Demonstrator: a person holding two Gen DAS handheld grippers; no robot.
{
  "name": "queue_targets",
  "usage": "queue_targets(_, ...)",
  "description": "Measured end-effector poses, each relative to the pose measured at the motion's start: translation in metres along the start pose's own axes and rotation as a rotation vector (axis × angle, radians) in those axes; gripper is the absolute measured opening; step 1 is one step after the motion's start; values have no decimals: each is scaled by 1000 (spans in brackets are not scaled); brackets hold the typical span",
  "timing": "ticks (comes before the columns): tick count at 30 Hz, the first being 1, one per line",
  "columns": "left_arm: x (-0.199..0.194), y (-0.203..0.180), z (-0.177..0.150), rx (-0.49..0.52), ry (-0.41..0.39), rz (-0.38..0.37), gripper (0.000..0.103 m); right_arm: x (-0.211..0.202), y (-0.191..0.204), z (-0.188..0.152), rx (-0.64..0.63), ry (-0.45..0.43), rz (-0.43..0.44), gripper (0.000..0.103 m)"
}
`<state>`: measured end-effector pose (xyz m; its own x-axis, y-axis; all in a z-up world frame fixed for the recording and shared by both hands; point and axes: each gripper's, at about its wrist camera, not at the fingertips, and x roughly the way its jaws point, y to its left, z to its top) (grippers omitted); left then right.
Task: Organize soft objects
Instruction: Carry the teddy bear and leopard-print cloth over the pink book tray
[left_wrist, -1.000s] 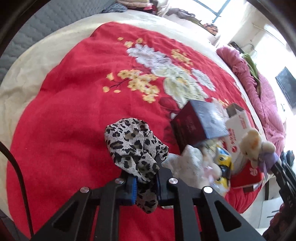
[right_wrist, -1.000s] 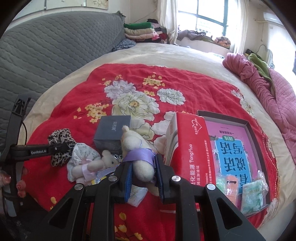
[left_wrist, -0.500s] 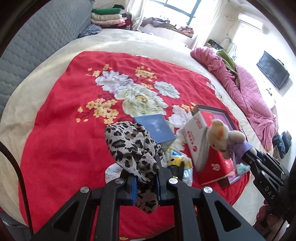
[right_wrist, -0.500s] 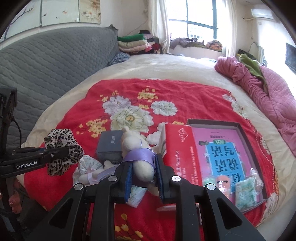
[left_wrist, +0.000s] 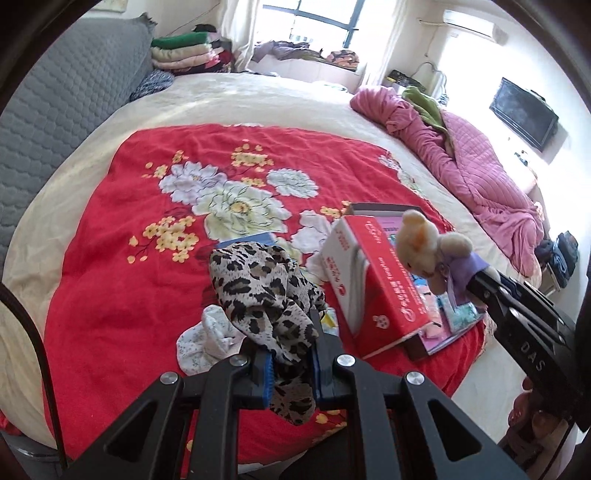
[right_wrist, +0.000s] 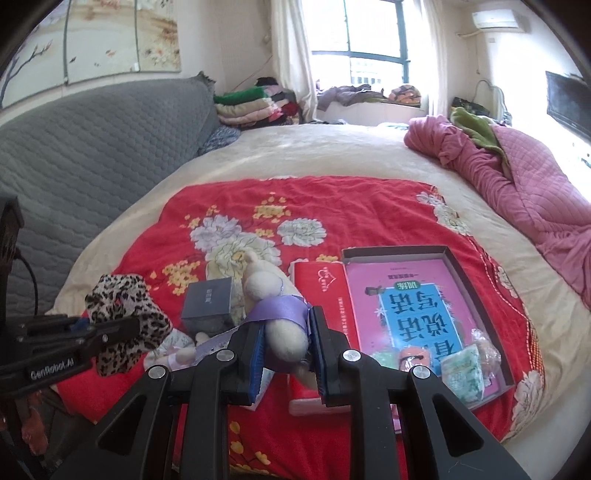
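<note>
i've got the red blanket (left_wrist: 110, 295) cluttered with boxes below. right claw (right_wrist: 284, 354) is clamped on the teddy (right_wrist: 273, 306), left claw (left_wrist: 291, 365) pinching the leopard scarf (left_wrist: 258, 288), both lifted. scarf's loose tail could snag the red box (left_wrist: 373, 295) and slip.

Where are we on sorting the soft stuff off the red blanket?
Nothing looks sorted yet. In hand: the left gripper is shut on the leopard-print cloth, and the right gripper is shut on the plush bear; both are clear of the blanket. Left: the pale cloth and a second small plush lie by the boxes.
</note>
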<state>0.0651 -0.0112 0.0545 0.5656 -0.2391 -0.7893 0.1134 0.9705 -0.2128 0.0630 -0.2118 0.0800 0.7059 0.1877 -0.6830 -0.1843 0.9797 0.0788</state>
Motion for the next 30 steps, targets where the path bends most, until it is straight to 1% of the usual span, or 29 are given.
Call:
queue_targets(5,-7,-15,4,23,-13,-9,15,-9,-10,3,21,-20,-4,23)
queue_targets(7,-9,-22,6,38,-18,-8,15,-13,-14,4,23,-28,-18,23)
queue_targets(12,-14,-41,12,62,-27,-21,15,-26,-31,4,70,-51,-26,23)
queue_targets(15,-13,-52,17,77,-26,-34,15,-34,-41,4,93,-67,-38,23)
queue_targets(19,-10,-72,23,105,-26,-44,15,-46,-56,4,118,-99,-77,23)
queue_targets(25,-6,-109,29,167,-26,-59,15,-60,-82,3,170,-128,-95,23)
queue_targets(30,-1,-131,31,188,-16,-78,15,-70,-103,-3,204,-145,-119,23)
